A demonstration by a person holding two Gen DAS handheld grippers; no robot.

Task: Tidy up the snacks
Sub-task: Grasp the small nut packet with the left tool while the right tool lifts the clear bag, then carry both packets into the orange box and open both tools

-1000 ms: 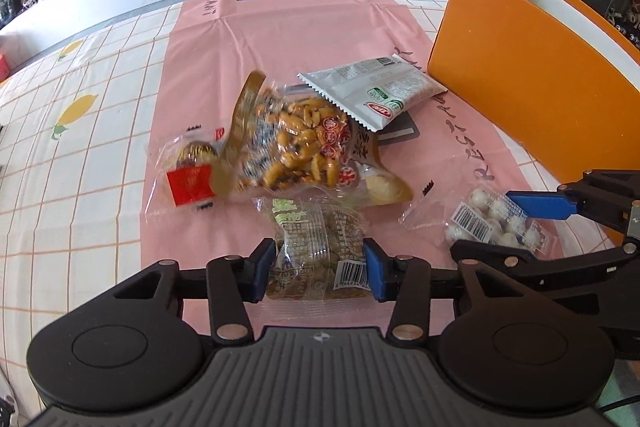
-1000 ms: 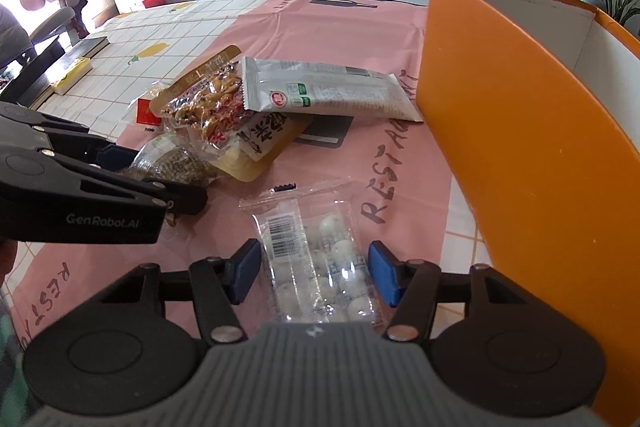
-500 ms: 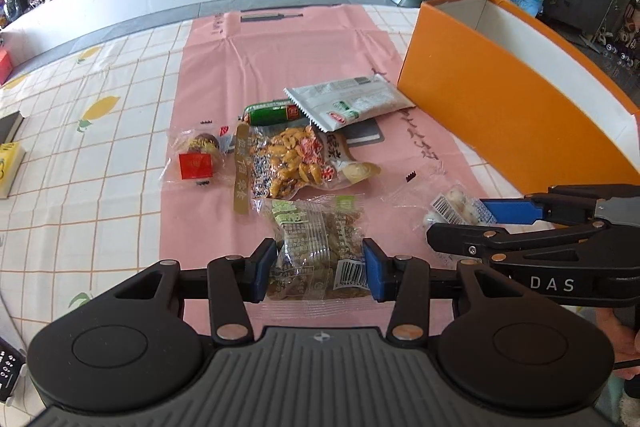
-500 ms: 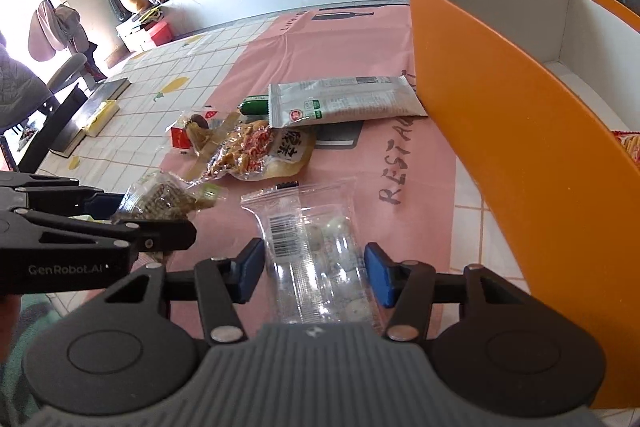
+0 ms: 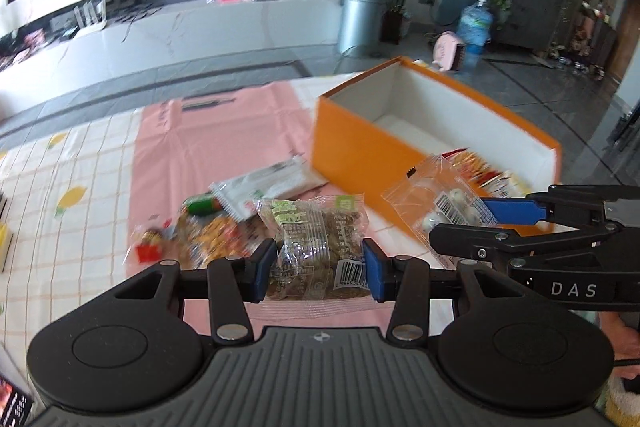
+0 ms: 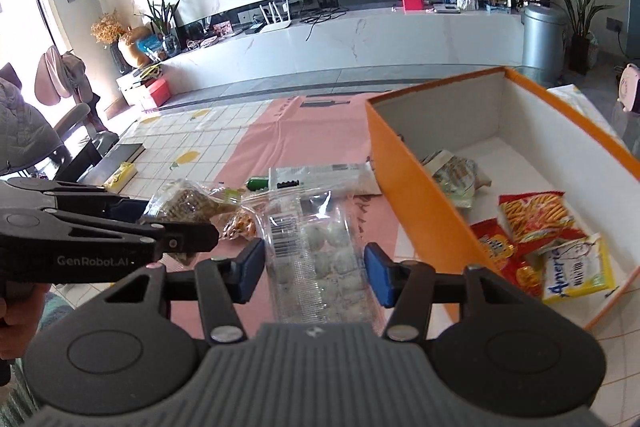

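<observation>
We are holding two packets clear of the surface. Our left tongs are clamped on a clear packet of brown snacks, their blue pads pressing its two sides. Our right tongs are gripping a clear packet of white balls, which is lying between the pads; in the left view it is sticking out past the right tongs' tip, near the orange box.

The box is standing open to our right, on the edge of the pink mat. Red and yellow bags are lying on its white floor. More snacks are lying on the mat beside the box: a white packet, a green one and a heap of small bags.
</observation>
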